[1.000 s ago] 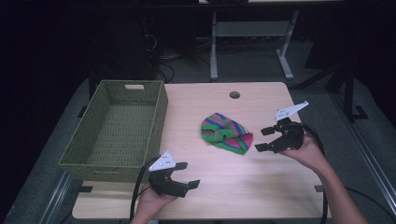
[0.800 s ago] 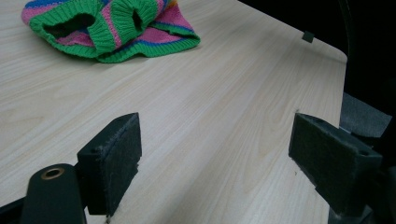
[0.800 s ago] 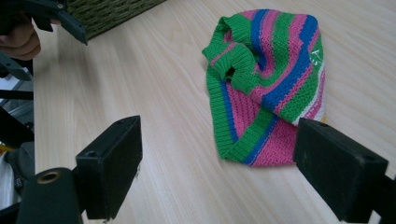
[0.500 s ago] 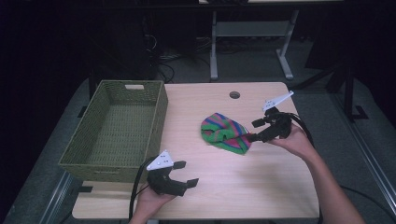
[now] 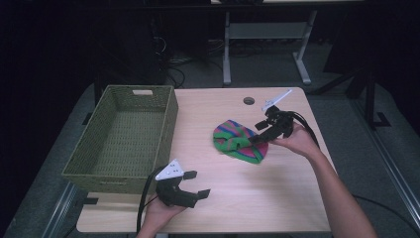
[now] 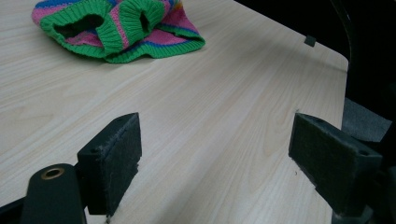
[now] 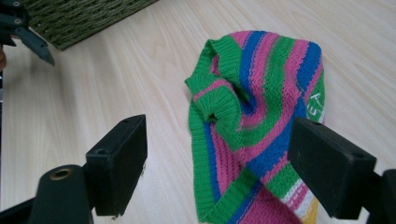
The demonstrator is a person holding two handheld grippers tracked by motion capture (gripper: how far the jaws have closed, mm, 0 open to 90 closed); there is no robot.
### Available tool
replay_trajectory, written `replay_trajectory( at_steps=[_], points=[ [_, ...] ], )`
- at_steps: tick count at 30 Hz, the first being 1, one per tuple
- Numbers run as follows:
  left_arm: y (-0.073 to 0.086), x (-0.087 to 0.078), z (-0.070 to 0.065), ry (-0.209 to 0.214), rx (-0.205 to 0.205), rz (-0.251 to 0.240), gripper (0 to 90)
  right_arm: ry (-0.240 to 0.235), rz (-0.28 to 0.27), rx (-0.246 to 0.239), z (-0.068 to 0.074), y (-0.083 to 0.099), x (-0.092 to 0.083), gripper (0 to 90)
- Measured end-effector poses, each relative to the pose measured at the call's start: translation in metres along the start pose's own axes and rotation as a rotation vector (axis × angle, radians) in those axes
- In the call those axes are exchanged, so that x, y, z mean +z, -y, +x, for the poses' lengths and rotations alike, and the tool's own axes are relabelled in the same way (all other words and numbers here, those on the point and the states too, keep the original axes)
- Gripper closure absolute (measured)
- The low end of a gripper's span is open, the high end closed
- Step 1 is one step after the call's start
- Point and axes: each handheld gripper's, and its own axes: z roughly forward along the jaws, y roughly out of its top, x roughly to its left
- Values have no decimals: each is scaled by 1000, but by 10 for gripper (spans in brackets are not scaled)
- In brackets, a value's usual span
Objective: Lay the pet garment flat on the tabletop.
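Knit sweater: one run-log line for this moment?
right gripper: open, closing, around knit sweater | left gripper: open, idle | basket: nothing inside

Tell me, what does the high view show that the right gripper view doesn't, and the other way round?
High view: the whole table, its round cable hole and the grey floor behind. Right gripper view: white lettering on the striped knit garment, seen stitch by stitch. Both: that garment and the green woven basket.

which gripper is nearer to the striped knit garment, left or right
Right. The right gripper is at the striped knit garment, open jaws straddling its edge. The left gripper sits apart at the table's near edge by the basket.
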Motion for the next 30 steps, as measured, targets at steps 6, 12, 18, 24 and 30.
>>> replay_trajectory(
  at_steps=[6,12,18,24,30],
  points=[
    [0,-1,0,-1,0,-5,168,5,0,2,-3,-7,9,208],
    [0,1,0,2,3,2,168,9,32,12,-9,-6,22,209],
    [0,1,-1,3,-2,1,168,16,25,25,-13,-5,31,220],
    [0,1,0,3,-3,-3,168,39,35,29,-16,-5,40,221],
    [0,0,0,3,-1,-2,168,68,58,46,-18,-4,49,231]
  ],
)
